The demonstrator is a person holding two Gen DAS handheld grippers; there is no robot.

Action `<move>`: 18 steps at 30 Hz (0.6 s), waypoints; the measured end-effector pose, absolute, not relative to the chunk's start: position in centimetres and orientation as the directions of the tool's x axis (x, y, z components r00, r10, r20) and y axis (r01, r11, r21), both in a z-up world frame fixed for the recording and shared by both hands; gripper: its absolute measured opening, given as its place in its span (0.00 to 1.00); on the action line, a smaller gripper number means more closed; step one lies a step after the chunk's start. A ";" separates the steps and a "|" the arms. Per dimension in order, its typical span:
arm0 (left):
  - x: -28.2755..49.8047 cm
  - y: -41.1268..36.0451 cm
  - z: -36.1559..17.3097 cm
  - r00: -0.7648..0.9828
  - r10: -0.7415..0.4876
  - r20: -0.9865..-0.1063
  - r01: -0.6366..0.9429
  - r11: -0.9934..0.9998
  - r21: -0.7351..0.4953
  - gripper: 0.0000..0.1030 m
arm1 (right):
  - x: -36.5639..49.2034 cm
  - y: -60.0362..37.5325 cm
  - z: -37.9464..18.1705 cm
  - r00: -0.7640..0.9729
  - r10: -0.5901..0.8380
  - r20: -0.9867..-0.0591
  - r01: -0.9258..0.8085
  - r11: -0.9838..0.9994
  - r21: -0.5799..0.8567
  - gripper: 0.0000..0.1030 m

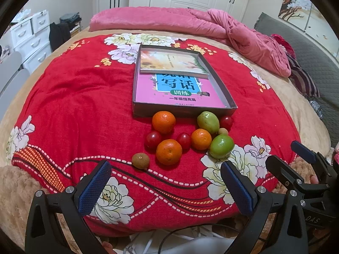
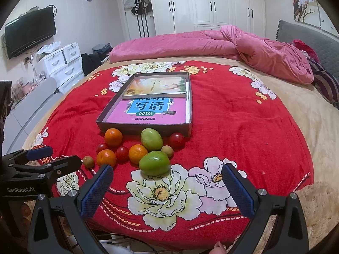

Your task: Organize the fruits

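A cluster of fruit lies on the red flowered cloth in front of a shallow grey box (image 1: 184,111) (image 2: 144,127) that holds books. It has three oranges (image 1: 168,151) (image 2: 106,158), two green fruits (image 1: 221,146) (image 2: 154,162), red cherry tomatoes (image 1: 153,139) (image 2: 176,139) and two small brown longans (image 1: 140,160) (image 2: 88,161). My left gripper (image 1: 165,187) is open and empty, just in front of the fruit. My right gripper (image 2: 167,190) is open and empty, to the right of the left one, near the front green fruit.
The cloth covers a bed with a pink quilt (image 1: 233,33) (image 2: 254,48) bunched at the far side. White drawers (image 2: 63,63) and a TV (image 2: 29,31) stand at the left. Cables (image 1: 180,239) hang below the bed's front edge.
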State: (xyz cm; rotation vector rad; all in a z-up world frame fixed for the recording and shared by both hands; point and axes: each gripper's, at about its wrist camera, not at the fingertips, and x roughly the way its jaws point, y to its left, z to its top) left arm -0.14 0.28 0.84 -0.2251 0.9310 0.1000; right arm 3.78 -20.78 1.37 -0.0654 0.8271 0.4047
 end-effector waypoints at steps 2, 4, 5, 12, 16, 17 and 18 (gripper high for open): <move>-0.1 0.3 0.8 0.594 -0.011 -0.805 -0.182 0.972 -0.148 1.00 | 3.8 -20.8 1.4 0.605 0.325 -0.727 -0.375 0.922 0.101 1.00; -0.1 0.3 0.7 0.592 -0.011 -0.806 -0.183 0.972 -0.147 1.00 | 3.8 -20.7 1.4 0.604 0.323 -0.729 -0.375 0.922 0.098 1.00; -0.1 0.4 0.7 0.591 -0.011 -0.806 -0.184 0.972 -0.148 1.00 | 3.8 -20.7 1.4 0.604 0.323 -0.728 -0.375 0.922 0.097 1.00; 0.2 0.7 0.1 0.581 -0.009 -0.814 -0.193 0.970 -0.148 1.00 | 4.0 -20.6 1.2 0.603 0.325 -0.729 -0.379 0.920 0.097 1.00; 0.4 1.1 -0.3 0.568 -0.006 -0.823 -0.205 0.967 -0.149 1.00 | 4.4 -20.3 1.0 0.599 0.326 -0.731 -0.385 0.918 0.094 1.00; 0.5 1.3 -0.5 0.562 -0.005 -0.827 -0.211 0.966 -0.149 1.00 | 4.5 -20.2 0.9 0.597 0.327 -0.732 -0.387 0.917 0.094 1.00; 0.6 1.6 -0.7 0.556 -0.004 -0.831 -0.220 0.964 -0.151 1.00 | 4.6 -20.1 0.8 0.595 0.329 -0.734 -0.389 0.916 0.095 1.00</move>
